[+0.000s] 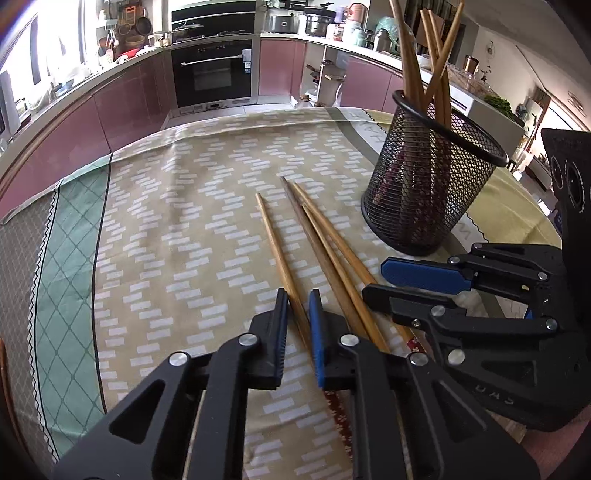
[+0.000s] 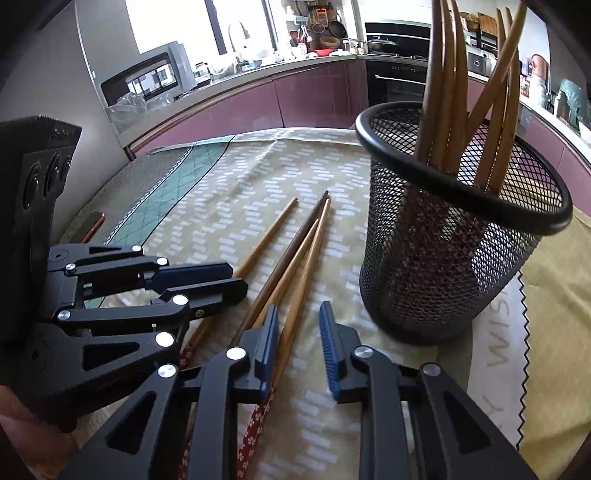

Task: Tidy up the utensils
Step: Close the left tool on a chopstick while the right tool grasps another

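Observation:
Several wooden chopsticks (image 1: 317, 240) lie loose on the patterned tablecloth (image 1: 166, 229); they also show in the right wrist view (image 2: 291, 254). A black mesh holder (image 1: 430, 184) with several chopsticks upright in it stands at the right; in the right wrist view the holder (image 2: 454, 258) is close ahead. My left gripper (image 1: 298, 299) is open low over the cloth, with the leftmost chopstick (image 1: 277, 251) between its fingers, not clamped. My right gripper (image 2: 298, 314) is open with a chopstick (image 2: 303, 280) between its fingers. Each gripper shows in the other view: the right (image 1: 380, 277), the left (image 2: 238, 278).
The table's far edge meets purple kitchen cabinets (image 1: 122, 99) and a black oven (image 1: 212, 74). A cluttered counter (image 1: 332, 26) runs behind. A microwave (image 2: 147, 81) stands at the back left in the right wrist view.

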Demonstrator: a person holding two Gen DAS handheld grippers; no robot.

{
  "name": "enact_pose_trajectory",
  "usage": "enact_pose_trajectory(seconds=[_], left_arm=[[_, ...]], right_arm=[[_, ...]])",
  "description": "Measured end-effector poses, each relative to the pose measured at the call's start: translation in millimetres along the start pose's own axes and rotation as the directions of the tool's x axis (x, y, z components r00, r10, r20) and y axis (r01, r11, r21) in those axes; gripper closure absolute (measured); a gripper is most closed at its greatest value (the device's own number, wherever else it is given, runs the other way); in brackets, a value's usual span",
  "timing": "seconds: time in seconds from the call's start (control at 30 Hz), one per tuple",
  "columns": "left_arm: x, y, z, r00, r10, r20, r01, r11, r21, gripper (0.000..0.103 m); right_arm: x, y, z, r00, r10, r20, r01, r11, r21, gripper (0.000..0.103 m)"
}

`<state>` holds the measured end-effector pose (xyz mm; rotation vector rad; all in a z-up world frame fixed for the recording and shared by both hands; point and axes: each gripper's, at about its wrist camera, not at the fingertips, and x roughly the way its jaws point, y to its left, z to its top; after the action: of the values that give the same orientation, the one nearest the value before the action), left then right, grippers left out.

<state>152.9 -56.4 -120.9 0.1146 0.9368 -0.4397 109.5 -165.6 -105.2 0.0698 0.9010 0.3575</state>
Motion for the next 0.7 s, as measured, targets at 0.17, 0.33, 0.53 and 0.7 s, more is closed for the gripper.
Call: enact_pose_trajectory(seconds=[0.17, 0.33, 0.53, 0.7], left_arm=[[-3.5, 5.2, -2.9, 1.000, -0.012, 0.011, 0.012, 0.999, -0.042, 0.095], [-14.7, 8.3, -6.6, 0.999, -0.030, 0.032, 0.032, 0.998, -0.058, 0.096], [-23.0, -0.2, -20.1, 0.998, -0.068, 0.014, 0.068, 0.998, -0.015, 0.096], [-19.3, -3.7, -25.0, 0.998, -0.064, -0.009, 0.064, 0.998, 0.009, 0.095]], right_arm=[[-4.1, -11.0, -3.0, 0.999, 0.041, 0.008, -0.042, 0.997, 0.066, 0.096], [-17.0, -16.9, -6.9, 0.997, 0.076, 0.035, -0.079, 0.993, 0.086, 0.097], [-22.9, -6.0, -14.4, 0.991, 0.133, -0.007, -0.133, 0.991, 0.018, 0.098], [-13.3, -1.5, -12.8, 0.993, 0.107, -0.048, -0.107, 0.994, -0.001, 0.094]])
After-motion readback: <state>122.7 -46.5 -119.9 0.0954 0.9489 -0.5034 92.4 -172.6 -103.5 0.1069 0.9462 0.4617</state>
